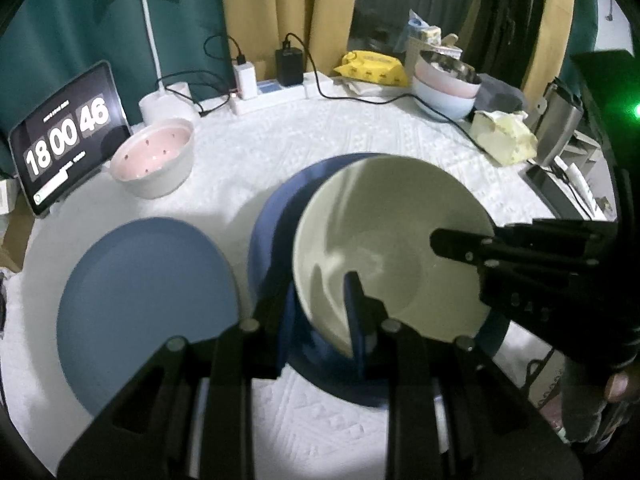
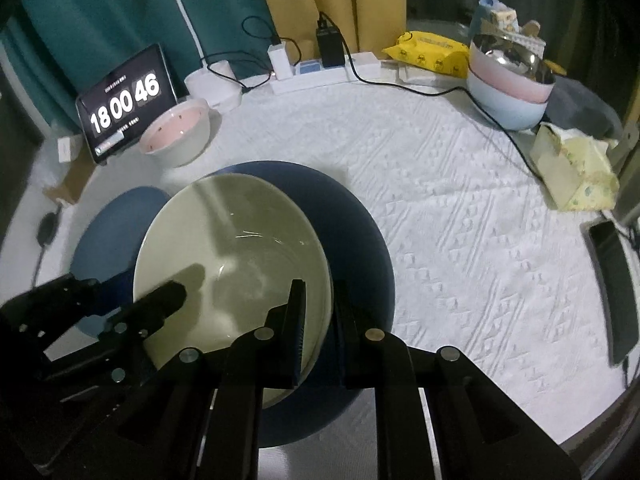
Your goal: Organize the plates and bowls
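A pale green bowl [image 1: 392,248] [image 2: 236,256] hangs just over a dark blue plate [image 1: 276,240] [image 2: 352,232] on the white cloth. My left gripper [image 1: 320,304] is shut on the bowl's near-left rim, one finger inside. My right gripper [image 2: 320,300] is shut on the opposite rim, one finger inside and one outside; it shows in the left wrist view [image 1: 464,248]. A lighter blue plate [image 1: 140,304] [image 2: 116,232] lies to the left. A pink-lined bowl [image 1: 154,156] [image 2: 178,136] stands at the back left.
Stacked pink and pale blue bowls with a steel bowl on top [image 1: 444,84] [image 2: 508,88] stand back right. A tablet clock [image 1: 68,136], lamp base [image 2: 214,82], power strip [image 2: 320,72], yellow wipes pack [image 2: 432,56], tissue pack [image 2: 576,172] and phone [image 2: 612,292] ring the table.
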The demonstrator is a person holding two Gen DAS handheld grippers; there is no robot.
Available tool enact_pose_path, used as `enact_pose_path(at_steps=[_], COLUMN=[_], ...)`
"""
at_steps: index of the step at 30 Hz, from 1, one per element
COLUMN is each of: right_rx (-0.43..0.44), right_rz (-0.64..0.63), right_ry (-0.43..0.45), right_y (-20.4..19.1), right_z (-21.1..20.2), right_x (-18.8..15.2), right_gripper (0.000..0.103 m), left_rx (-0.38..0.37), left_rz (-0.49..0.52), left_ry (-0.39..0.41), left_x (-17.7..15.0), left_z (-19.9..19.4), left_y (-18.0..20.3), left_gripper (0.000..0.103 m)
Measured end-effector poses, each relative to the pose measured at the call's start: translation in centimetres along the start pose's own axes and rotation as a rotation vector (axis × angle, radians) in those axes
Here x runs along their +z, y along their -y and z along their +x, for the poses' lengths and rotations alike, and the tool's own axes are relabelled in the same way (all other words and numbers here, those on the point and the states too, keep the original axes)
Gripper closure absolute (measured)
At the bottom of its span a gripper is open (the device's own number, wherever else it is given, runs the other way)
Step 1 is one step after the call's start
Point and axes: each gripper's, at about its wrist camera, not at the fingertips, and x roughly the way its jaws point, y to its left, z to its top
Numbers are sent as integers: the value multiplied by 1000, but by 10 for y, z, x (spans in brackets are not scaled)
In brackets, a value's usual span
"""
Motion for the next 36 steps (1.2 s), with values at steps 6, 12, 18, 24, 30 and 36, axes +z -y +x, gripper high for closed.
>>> enact_pose_path(at_steps=[6, 12, 18, 24, 30, 36], right_rx=[-13, -18, -26, -18, -8, -2], right_rz=[-19, -16, -13, -16, -35, -45], right_ry=[11, 20, 37, 65, 84, 88], right_y=[-3, -1, -1, -4, -13, -19], right_z=[0, -3, -9, -19, -26, -27], right_x=[1, 3, 7, 13, 22, 30], right_gripper=[87, 84, 81, 81, 81, 81], left_rx=[11, 3, 0, 1, 4, 12], left_rz=[-4, -7, -12, -20, -38, -71], left_ry=[3, 26, 49, 66, 84, 108], left_x=[-2, 0, 4, 9, 14, 18], left_z=[2, -7, -15, -21, -26, -30], left_y=[-2, -5, -9, -13, -20, -34], left_gripper=[77, 76, 76, 76, 76, 74])
